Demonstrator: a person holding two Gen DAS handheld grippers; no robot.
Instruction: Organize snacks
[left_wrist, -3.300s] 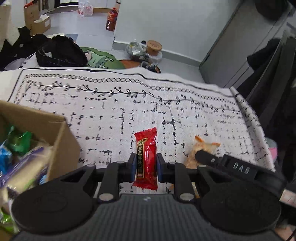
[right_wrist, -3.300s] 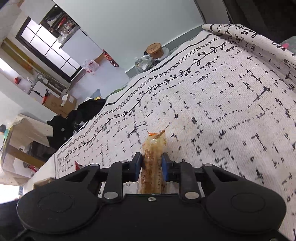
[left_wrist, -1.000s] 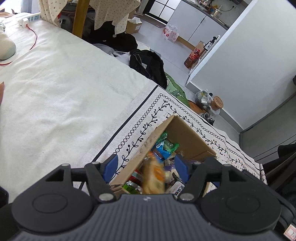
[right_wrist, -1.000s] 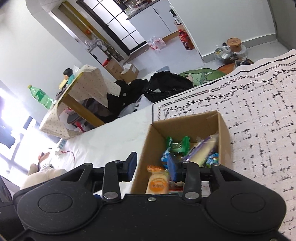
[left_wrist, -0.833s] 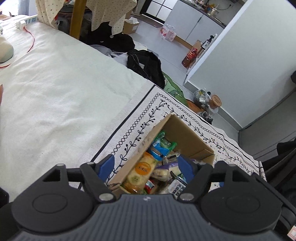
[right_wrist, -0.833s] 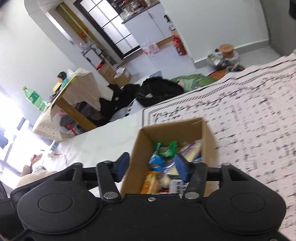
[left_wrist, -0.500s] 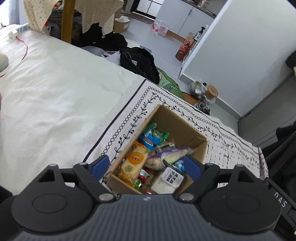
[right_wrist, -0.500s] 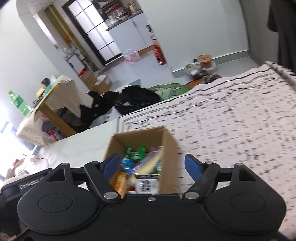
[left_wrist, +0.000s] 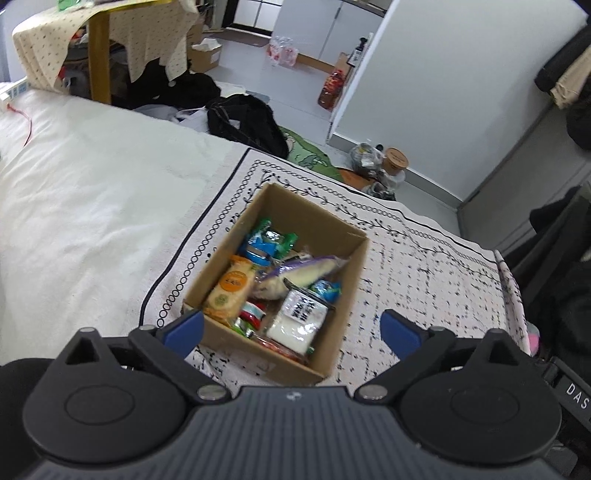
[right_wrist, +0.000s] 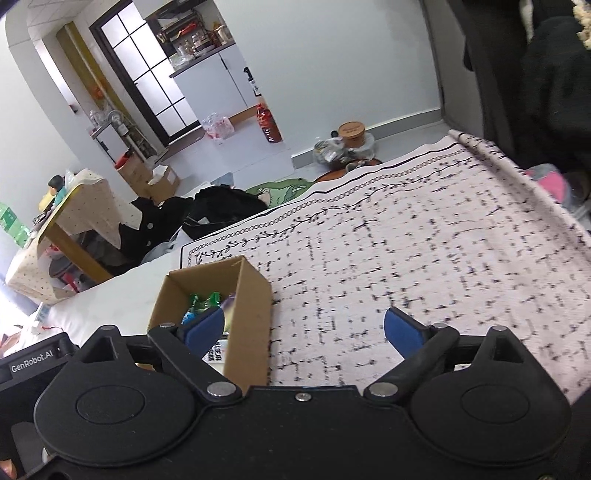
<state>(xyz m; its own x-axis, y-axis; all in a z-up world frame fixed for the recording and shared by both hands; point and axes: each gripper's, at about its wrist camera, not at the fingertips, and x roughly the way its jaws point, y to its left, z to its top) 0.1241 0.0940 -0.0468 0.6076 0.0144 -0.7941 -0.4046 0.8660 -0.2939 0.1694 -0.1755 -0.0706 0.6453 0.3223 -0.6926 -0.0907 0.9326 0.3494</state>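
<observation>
The left gripper hangs above the cardboard box, its blue fingers spread wide and holding nothing; the right gripper is likewise splayed and empty, just beside the box; inside lie the snacks: an orange cracker packet, a purple-wrapped bun, a white pack, green and blue sweets; the box sits on the patterned cloth.
</observation>
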